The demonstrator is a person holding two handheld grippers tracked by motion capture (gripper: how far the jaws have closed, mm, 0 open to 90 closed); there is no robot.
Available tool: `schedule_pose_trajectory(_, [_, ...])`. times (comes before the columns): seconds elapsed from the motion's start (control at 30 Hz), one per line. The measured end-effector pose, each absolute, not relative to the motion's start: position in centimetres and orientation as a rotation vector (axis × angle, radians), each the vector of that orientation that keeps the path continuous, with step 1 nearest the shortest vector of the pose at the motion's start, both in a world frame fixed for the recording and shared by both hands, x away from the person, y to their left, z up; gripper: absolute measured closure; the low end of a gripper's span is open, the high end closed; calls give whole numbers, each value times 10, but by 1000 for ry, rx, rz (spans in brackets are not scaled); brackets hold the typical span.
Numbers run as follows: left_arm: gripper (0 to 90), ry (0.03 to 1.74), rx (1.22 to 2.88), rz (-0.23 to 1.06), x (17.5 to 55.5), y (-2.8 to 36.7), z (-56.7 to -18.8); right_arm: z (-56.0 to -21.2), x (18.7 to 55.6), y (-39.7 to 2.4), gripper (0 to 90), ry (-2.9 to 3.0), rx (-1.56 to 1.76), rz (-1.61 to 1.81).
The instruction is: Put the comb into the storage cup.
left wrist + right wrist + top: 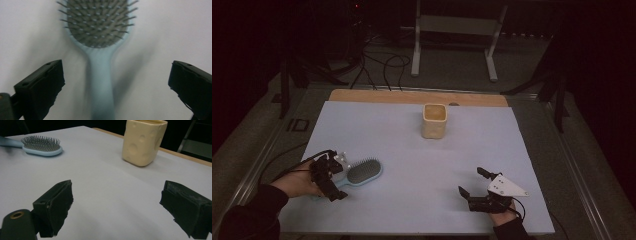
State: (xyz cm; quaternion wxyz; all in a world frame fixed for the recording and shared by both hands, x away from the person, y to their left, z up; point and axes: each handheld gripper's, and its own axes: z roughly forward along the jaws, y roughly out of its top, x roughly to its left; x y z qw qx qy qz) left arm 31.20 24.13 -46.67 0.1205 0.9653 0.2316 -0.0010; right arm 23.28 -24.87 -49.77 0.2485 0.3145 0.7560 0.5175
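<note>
jaws of the left gripper [113, 82] are standing wide apart, gripping nothing, and straddling the handle of a pale blue hairbrush [100, 55], which is running between them without touching either one. in the left gripper view the handle is pointing to six o'clock and the bristled head is sitting at twelve o'clock, bristles up. this lining-up is likely deliberate: the narrow handle is the easiest part to pinch, and a straight approach along it would let both jaws close squarely.

in the high view, the left gripper [328, 176] is sitting at about eight o'clock on the light sheet covering the table [412, 210], with the hairbrush [362, 172] lying flat just beside it, head toward the table's centre.

the right gripper [474, 187] is resting at about five o'clock, well apart from the brush, its jaws also spread wide and holding nothing, probably waiting clear of the work.

a cream cup [434, 120] with round dimples is standing upright at twelve o'clock, open mouth up, perhaps a place for the brush.
</note>
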Motion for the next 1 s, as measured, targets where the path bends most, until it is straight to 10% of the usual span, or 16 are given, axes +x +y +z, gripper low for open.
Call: schedule_pose_trajectory(1.0, [544, 681, 2877, 40, 322, 239, -486, -497, 232, -248, 102, 2063, 849, 1416])
